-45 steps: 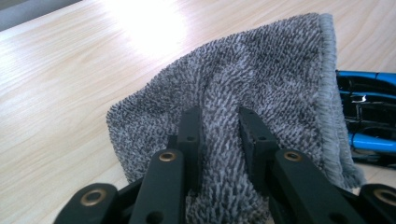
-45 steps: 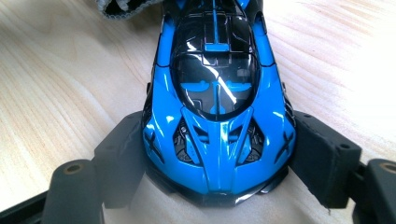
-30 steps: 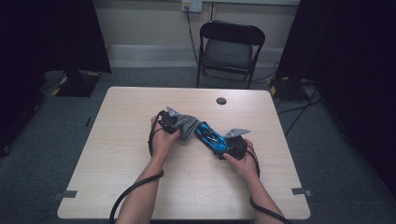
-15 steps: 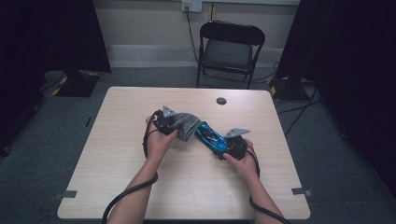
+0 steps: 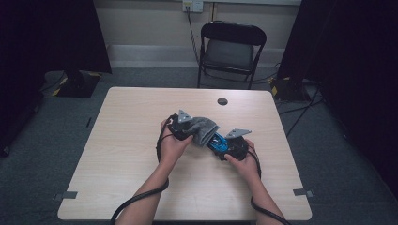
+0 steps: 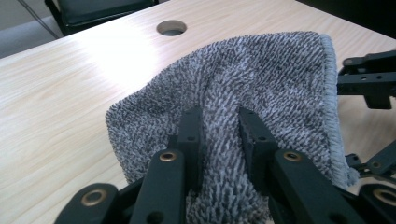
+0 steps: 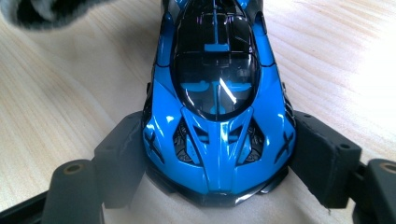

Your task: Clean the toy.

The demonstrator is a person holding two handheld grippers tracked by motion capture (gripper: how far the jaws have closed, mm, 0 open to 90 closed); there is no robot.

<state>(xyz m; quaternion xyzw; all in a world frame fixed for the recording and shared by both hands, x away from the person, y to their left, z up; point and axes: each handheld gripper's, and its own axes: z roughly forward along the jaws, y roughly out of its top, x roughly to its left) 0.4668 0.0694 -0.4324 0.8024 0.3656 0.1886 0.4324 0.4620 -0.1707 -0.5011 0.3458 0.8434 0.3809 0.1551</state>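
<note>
A blue toy car (image 7: 217,102) with a black canopy lies on the wooden table (image 5: 122,140), and my right gripper (image 7: 219,163) is shut on its sides near one end. In the high view the car (image 5: 217,139) shows between the two hands at the table's middle. A grey terry cloth (image 6: 261,88) hangs from my left gripper (image 6: 219,135), whose jaws pinch a fold of it. The cloth (image 5: 202,127) drapes over the car's far end. My left gripper (image 5: 184,127) is just left of the car, and my right gripper (image 5: 225,146) is at the car's right end.
A round cable hole (image 5: 222,101) sits in the table near its far edge. A black folding chair (image 5: 231,49) stands behind the table. Cables (image 5: 136,199) trail from both grippers toward the near edge. The other gripper's black frame (image 6: 369,84) shows at the right of the left gripper view.
My left hand has shifted right and slightly up, carrying the cloth further over the car. The right hand and the car have stayed put.
</note>
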